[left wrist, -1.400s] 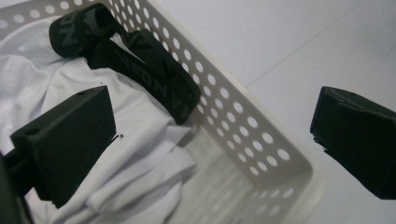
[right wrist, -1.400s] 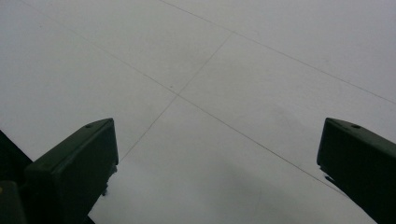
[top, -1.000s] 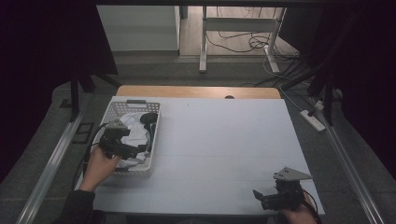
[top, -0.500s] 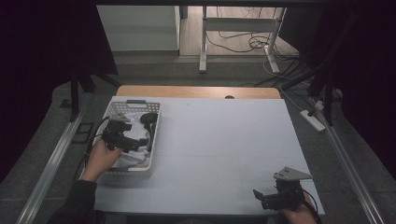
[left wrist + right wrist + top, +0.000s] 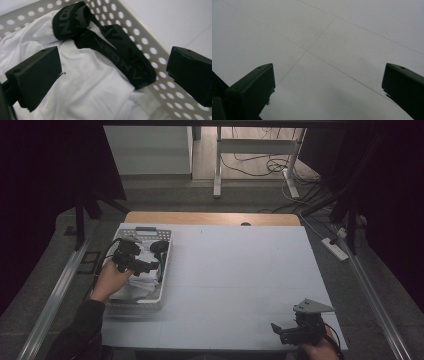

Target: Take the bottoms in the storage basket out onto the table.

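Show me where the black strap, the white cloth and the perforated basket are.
black strap (image 5: pixel 117 50): left gripper view, on its lettered band.
white cloth (image 5: pixel 92 85): left gripper view, on its middle folds.
perforated basket (image 5: pixel 150 42): left gripper view, on its holed side wall.

Left hand (image 5: pixel 112 279) reaching in from bottom left, dark sleeve (image 5: pixel 75 330) on the forearm, gripping the black two-jaw left gripper (image 5: pixel 152 266), jaws spread wide apart and pointing rightward. Right hand (image 5: pixel 316 351) low at bottom right, holding the black right gripper (image 5: pixel 276 330) with grey three-cornered top plate (image 5: pixel 312 306), jaws likewise wide apart, aimed left.
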`<action>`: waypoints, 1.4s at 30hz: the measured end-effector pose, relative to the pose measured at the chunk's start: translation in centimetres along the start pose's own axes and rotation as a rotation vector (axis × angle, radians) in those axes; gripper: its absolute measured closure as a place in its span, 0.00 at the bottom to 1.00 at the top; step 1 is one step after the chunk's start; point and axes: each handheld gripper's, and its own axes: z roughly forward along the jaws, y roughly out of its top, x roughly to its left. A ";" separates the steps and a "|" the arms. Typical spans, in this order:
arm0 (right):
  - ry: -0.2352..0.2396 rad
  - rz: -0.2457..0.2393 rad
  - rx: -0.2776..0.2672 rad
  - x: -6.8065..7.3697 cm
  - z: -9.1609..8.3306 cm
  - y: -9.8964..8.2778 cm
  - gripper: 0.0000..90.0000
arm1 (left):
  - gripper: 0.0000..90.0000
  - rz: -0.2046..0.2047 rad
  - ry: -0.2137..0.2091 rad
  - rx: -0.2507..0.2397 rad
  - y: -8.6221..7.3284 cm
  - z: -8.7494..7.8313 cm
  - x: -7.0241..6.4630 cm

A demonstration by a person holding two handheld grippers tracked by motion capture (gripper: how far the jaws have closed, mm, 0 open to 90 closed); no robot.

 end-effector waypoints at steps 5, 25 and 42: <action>0.001 0.000 0.003 0.0 0.0 0.0 0.00 | 0.00 0.002 -0.006 0.010 0.7 0.1 1.1; 0.005 -0.002 0.005 0.0 0.1 0.0 0.00 | 0.00 0.002 0.033 0.143 1.6 4.4 4.0; 0.010 -0.006 0.003 0.0 0.0 0.0 0.00 | 0.00 0.034 0.089 0.277 0.5 8.0 4.6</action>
